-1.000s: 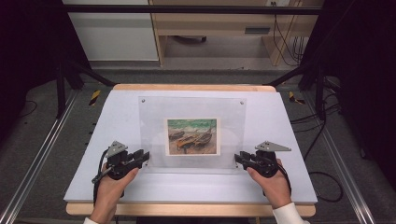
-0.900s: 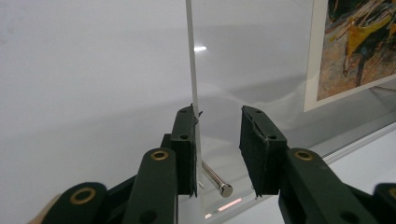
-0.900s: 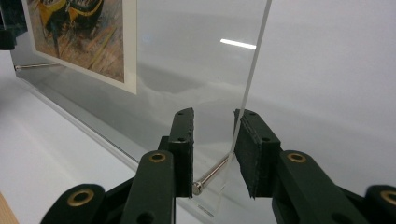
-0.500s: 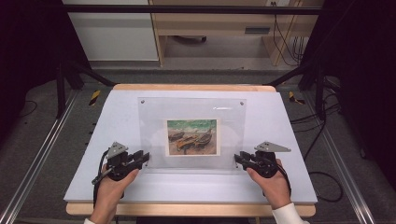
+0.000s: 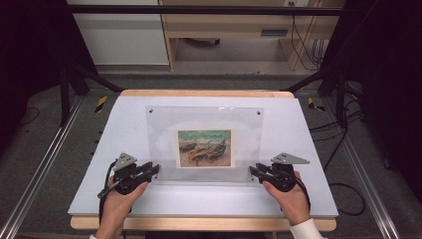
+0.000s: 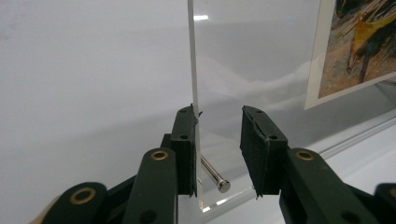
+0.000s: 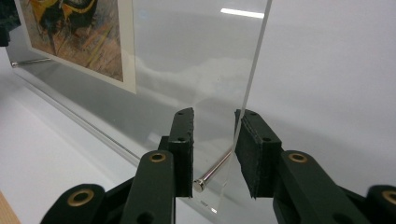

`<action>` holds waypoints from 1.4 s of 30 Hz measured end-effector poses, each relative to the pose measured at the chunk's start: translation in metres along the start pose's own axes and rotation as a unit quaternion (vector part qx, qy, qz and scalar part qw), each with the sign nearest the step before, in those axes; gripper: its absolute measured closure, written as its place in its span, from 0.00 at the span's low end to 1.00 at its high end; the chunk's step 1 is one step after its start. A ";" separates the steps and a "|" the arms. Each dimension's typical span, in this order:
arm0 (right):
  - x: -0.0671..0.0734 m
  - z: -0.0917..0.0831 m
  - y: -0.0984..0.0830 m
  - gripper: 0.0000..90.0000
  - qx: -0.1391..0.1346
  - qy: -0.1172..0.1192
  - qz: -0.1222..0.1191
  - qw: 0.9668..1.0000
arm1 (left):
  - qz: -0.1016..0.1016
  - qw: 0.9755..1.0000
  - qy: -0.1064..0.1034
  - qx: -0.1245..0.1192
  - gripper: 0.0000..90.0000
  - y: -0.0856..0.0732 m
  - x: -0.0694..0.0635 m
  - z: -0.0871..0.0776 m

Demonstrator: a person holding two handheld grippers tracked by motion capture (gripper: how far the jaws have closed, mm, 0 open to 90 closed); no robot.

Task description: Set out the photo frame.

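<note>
A clear acrylic picture frame with a painted boat print sits on the white table top. My left gripper is at its near left corner and my right gripper at its near right corner. In the left gripper view the panel's edge runs between the jaws of the left gripper. It lies against the left pad, and a metal pin stops short of the right pad. In the right gripper view the panel sits inside the right gripper, its edge by the right pad and its pin reaching toward the left pad.
The table's wooden front edge lies just behind both hands. Metal rails run along both sides of the table, with cables on the floor at the right. A wooden bench stands beyond the far edge.
</note>
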State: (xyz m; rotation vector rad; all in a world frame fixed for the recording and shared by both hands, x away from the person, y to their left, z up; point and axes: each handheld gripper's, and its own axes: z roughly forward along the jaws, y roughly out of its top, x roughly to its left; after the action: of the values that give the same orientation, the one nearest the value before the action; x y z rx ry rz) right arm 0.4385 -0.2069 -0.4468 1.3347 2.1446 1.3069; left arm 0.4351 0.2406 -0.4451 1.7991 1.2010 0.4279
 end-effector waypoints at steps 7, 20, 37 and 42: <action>0.001 -0.001 -0.002 0.76 -0.001 0.000 0.000 1.000 | 0.005 1.000 0.002 0.001 0.73 -0.002 -0.001 -0.001; 0.003 -0.002 -0.005 0.76 0.002 0.002 -0.003 1.000 | 0.012 1.000 0.002 0.006 0.73 -0.005 -0.003 -0.003; 0.005 -0.003 -0.009 0.75 0.009 0.003 -0.008 1.000 | 0.023 1.000 -0.001 0.014 0.72 -0.009 -0.005 -0.005; 0.006 -0.003 -0.010 0.75 0.010 0.003 -0.009 1.000 | 0.023 1.000 0.000 0.013 0.72 -0.010 -0.005 -0.005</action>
State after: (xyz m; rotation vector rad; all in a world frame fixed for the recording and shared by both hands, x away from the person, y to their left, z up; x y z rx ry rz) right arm 0.4274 -0.2052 -0.4519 1.3186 2.1743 1.2860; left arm 0.4236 0.2401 -0.4501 1.8517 1.1710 0.4401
